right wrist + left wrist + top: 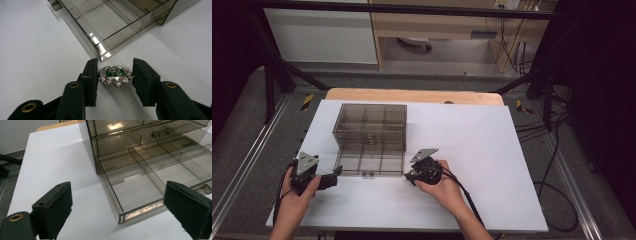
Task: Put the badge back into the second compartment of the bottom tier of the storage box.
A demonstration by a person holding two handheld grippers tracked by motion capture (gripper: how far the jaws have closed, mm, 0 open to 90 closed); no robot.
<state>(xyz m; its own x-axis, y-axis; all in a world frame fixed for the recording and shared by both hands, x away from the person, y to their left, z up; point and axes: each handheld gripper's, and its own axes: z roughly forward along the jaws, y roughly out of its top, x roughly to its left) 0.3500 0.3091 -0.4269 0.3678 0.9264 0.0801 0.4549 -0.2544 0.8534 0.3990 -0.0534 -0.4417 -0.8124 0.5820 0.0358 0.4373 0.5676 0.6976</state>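
A smoky clear drawer cabinet point(369, 120) stands on the white sheet, and its bottom drawer point(371, 161) is pulled out toward me. This drawer point(136, 191) is split into empty compartments. My right gripper point(115, 72) is shut on a silver jewelled ornament with a green centre point(115, 76), held just above the sheet off a front corner of the drawer point(105, 23). In the high view the right gripper point(410, 176) sits at the drawer's right front corner. My left gripper point(333, 176) stands open by the left front corner, jaws wide with nothing gripped point(120, 195).
The white sheet point(472, 150) covers a wooden table point(412, 95), with bare room to the right and front. An upper drawer's small handle point(162, 132) shows through the cabinet. Black frame bars and cables surround the table.
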